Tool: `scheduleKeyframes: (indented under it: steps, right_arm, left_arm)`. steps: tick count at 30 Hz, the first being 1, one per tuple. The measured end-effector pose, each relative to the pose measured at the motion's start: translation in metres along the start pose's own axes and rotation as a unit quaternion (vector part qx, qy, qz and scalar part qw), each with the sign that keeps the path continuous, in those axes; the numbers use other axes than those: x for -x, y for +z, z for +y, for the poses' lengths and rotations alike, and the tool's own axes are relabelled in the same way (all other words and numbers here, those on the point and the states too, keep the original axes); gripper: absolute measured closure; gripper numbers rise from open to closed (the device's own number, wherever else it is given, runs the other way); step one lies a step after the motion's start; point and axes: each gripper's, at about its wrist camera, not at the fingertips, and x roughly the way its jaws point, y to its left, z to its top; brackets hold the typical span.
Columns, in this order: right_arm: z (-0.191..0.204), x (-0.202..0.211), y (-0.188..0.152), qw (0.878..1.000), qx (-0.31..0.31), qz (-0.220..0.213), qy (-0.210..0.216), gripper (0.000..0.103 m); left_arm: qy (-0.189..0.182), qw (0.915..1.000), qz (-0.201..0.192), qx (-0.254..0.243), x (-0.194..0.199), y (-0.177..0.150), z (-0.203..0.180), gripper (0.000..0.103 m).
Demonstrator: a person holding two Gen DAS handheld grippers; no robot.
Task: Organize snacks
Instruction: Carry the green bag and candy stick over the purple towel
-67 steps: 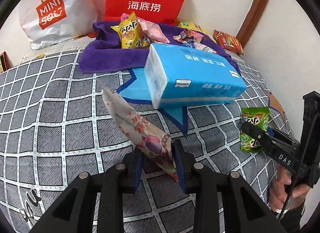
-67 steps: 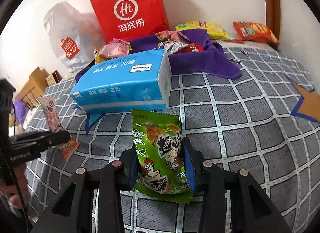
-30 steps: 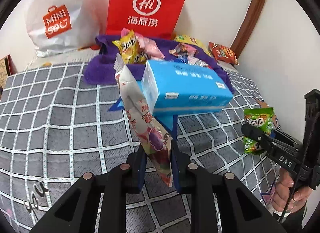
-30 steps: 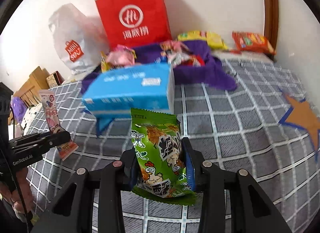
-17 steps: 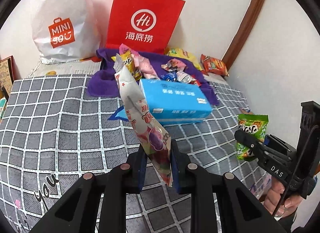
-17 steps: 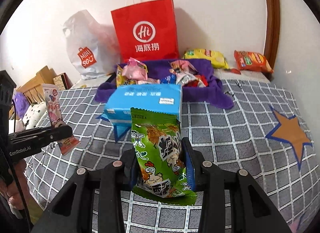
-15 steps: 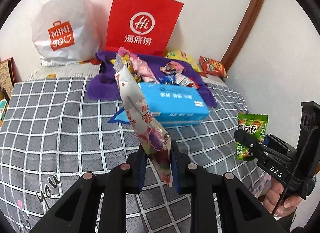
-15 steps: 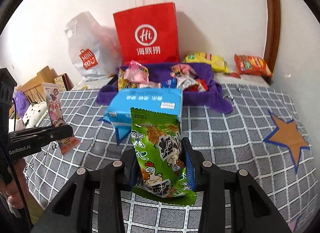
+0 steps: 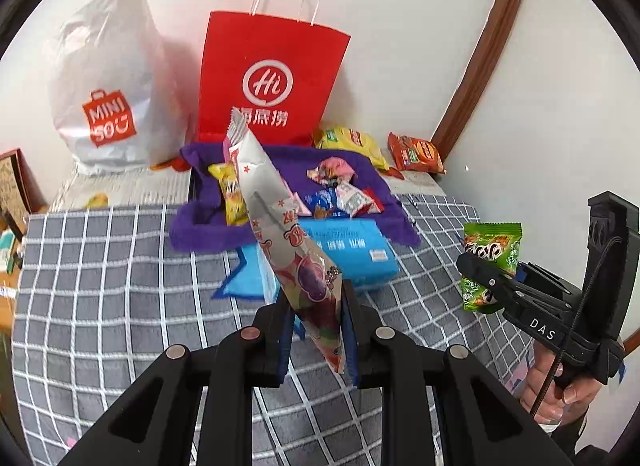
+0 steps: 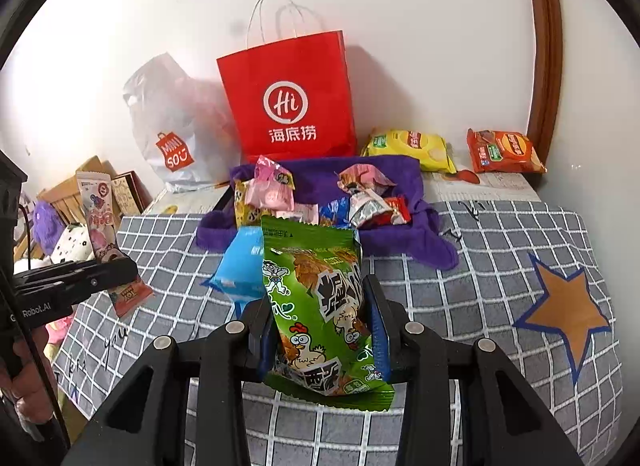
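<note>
**Friend:** What are my two tongs holding?

**Me:** My left tongs (image 9: 316, 330) pinch a long thin packet (image 9: 280, 225). It is white and pink with little red stars, and it sticks up and away from the tips. My right tongs (image 10: 322, 334) pinch a green snack bag (image 10: 316, 306) with a cartoon chicken on it. The pads press on both its sides. Both packs hang in the air above the bed.

**Friend:** What is past the tips?

**Me:** Just past both tongs lies a blue tissue pack (image 9: 352, 254) on the grey checked blanket (image 9: 112, 274). Behind it is a purple towel (image 10: 400, 242) with a heap of small snacks (image 10: 364, 201) on it. Further back a red paper bag (image 10: 288, 97) stands at the wall, with a white plastic bag (image 9: 108, 77) to its left. A yellow chip bag (image 10: 412, 145) and an orange chip bag (image 10: 504, 151) lie to its right.

**Friend:** Is anything in the way?

**Me:** The tissue pack sits between my tongs and the towel.
</note>
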Motion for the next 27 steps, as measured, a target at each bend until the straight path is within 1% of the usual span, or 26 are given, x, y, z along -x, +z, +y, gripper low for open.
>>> scheduleKeyframes:
  steps: [8, 12, 19, 27]
  right_arm:
    - [-0.001, -0.009, 0.035, 1.0, 0.007, -0.012, 0.003, 0.065]
    - [0.001, -0.02, 0.056, 1.0, 0.015, -0.014, -0.002, 0.065]
    - [0.003, -0.041, 0.085, 1.0, 0.021, -0.014, -0.011, 0.065]
    - [0.004, -0.068, 0.113, 1.0, 0.015, -0.015, -0.003, 0.065]
  left_arm:
    - [0.004, 0.9999, -0.011, -0.01, -0.005, 0.041, -0.001, 0.083]
    - [0.013, 0.9997, -0.016, -0.012, -0.011, 0.06, 0.002, 0.082]
    - [0.025, 0.9995, -0.019, -0.009, -0.02, 0.082, 0.009, 0.082]
    - [0.032, 0.9993, -0.019, -0.002, -0.034, 0.101, 0.021, 0.082]
